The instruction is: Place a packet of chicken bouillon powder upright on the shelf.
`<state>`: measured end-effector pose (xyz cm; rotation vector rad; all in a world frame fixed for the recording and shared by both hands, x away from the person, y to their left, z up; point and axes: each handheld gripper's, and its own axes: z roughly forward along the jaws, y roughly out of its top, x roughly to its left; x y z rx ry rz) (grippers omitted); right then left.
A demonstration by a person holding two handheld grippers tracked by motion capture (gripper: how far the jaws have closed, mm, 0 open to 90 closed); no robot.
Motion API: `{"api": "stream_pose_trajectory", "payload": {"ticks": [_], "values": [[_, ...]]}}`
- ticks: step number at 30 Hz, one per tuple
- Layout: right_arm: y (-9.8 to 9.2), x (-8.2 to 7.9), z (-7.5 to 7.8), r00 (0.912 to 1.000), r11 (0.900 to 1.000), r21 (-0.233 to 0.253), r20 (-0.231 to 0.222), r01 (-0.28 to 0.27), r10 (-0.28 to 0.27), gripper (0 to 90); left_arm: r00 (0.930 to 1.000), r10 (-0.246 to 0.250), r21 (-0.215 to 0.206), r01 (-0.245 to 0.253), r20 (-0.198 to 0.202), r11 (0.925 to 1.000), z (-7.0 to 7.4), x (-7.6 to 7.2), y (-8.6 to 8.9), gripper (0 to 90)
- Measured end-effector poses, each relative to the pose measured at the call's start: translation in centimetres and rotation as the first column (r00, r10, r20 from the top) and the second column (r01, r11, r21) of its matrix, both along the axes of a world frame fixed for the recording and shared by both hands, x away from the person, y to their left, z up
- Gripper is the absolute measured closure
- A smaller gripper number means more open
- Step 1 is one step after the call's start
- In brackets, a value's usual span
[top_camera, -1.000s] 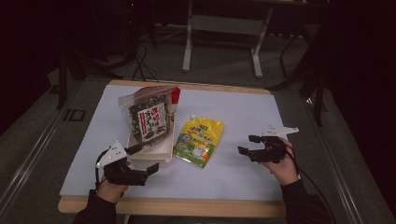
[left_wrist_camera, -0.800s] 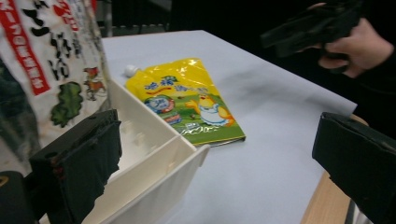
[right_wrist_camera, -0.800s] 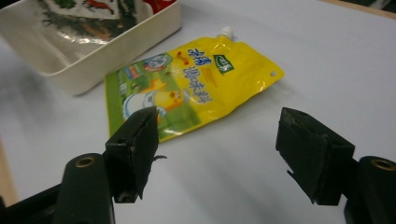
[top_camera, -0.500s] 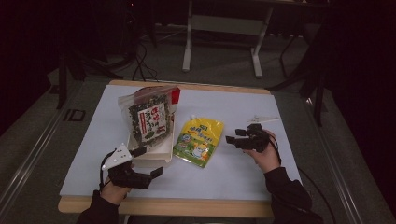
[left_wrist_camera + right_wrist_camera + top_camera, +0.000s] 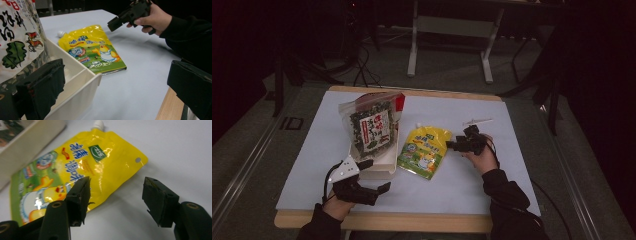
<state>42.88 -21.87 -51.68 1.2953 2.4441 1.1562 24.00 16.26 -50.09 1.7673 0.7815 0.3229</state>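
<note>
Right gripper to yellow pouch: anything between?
Nothing. In the right gripper view, bare white table separates the open right gripper from the yellow pouch.

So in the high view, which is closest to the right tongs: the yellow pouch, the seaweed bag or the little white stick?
From the right tongs:
1. Yellow pouch, just to their left, beside the tips.
2. White stick, behind them, toward the table's far edge.
3. Seaweed bag, farthest, leaning in the cream tray at left.

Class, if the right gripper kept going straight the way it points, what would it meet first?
Most likely the yellow pouch: the right gripper, open, points at its right edge. Height above the table is hard to judge.
</note>
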Motion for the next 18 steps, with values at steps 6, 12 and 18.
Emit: {"api": "stream_pose_trajectory", "payload": {"ticks": [6, 12, 18], "values": [[0.4, 1.3, -1.1, 0.9996, 1.0, -0.002, -0.025, 0.01, -0.01, 39.2, 1.0, -0.008, 0.004, 0.008, -0.002, 1.0, -0.1, -0.1, -0.1, 2.8], [0.7, 2.1, -1.9, 0.9988, 1.0, 0.017, -0.049, -0.005, 0.006, 40.9, 0.9999, -0.008, 0.0, 0.008, -0.009, 1.0, -0.2, 0.0, 0.0, 2.8], [1.4, 2.4, -2.0, 0.9983, 1.0, 0.004, -0.056, -0.019, 0.019, 56.8, 0.9999, -0.007, -0.007, 0.007, -0.01, 1.0, -0.2, 0.0, 0.0, 2.9]]}}
